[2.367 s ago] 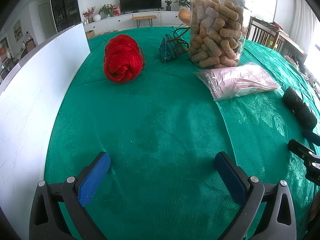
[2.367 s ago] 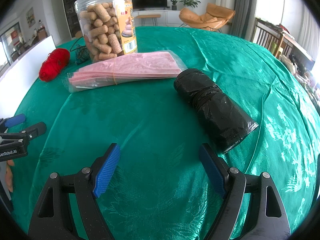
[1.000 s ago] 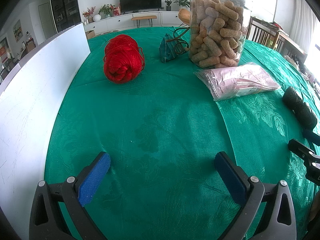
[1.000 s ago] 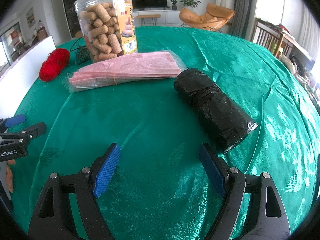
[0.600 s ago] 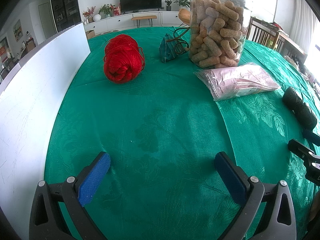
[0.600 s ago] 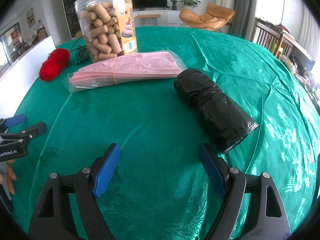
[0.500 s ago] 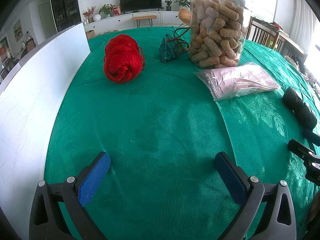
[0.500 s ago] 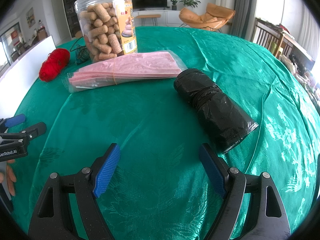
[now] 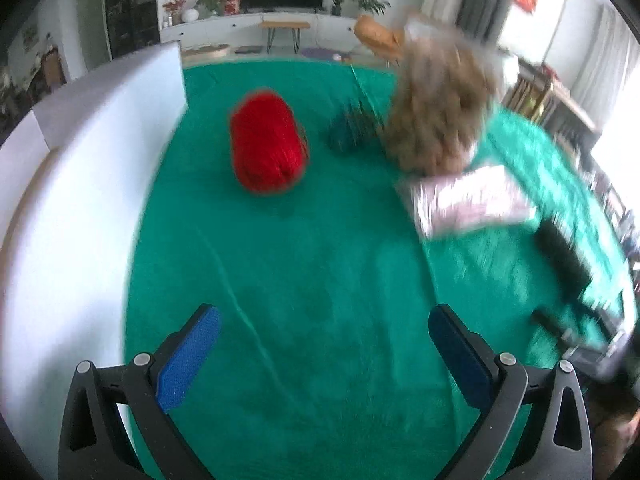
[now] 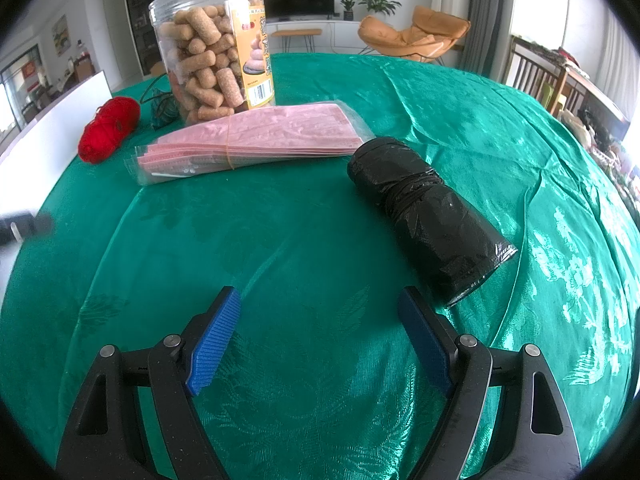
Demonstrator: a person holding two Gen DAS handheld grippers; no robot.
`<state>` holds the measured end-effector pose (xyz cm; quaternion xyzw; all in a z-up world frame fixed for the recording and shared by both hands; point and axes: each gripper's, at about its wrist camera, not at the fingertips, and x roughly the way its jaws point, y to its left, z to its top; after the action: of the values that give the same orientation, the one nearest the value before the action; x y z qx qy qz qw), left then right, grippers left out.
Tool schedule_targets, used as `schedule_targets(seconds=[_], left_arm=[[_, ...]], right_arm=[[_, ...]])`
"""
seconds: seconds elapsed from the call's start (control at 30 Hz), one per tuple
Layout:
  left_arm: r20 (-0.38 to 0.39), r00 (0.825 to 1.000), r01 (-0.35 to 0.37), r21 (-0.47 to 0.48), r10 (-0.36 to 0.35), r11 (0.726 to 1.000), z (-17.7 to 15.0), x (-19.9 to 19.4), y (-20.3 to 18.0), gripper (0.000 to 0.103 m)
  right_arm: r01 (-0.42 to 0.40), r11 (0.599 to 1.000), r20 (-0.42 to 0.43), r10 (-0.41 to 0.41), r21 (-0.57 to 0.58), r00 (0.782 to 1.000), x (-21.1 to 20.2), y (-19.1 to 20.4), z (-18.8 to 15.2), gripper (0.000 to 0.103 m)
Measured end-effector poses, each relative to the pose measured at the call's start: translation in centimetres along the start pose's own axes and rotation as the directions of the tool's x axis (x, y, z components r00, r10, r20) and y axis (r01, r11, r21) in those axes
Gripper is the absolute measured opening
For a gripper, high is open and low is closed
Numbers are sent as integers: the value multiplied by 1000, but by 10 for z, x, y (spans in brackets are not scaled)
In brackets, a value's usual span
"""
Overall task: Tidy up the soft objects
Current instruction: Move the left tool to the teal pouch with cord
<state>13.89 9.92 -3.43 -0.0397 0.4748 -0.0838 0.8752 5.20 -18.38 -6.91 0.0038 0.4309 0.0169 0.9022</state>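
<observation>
A red ball of yarn [image 9: 266,144] lies on the green tablecloth ahead of my left gripper [image 9: 324,320], which is open and empty above the cloth; this view is blurred. A small teal bundle [image 9: 346,136] sits to the yarn's right. A pink packet in clear plastic [image 10: 248,140] and a black roll of bags [image 10: 428,216] lie ahead of my right gripper [image 10: 320,304], open with nothing between its blue pads. The red yarn [image 10: 108,128] shows far left in the right wrist view, and the black roll [image 9: 560,256] far right in the left wrist view.
A tall clear jar of tan snack sticks [image 10: 212,48] stands behind the pink packet. A white board [image 9: 72,200] walls the table's left side. The green tablecloth [image 10: 320,240] covers the round table. An orange chair [image 10: 412,32] and wooden chairs stand beyond the far edge.
My left gripper has risen and moved, so its view now looks down on the yarn and jar with motion blur. The right gripper and the objects have not moved.
</observation>
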Motion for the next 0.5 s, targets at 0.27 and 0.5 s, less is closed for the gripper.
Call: schedule_targets(seconds=[0.27, 0.5], left_arm=[[34, 999, 0, 94, -3, 996, 89, -3, -7, 103], [-56, 998, 12, 481, 17, 877, 126, 56, -52, 100]], right_arm=[[0, 1000, 0, 0, 0, 1000, 0, 0, 0, 83], [0, 1000, 0, 0, 0, 1000, 0, 0, 0, 83]])
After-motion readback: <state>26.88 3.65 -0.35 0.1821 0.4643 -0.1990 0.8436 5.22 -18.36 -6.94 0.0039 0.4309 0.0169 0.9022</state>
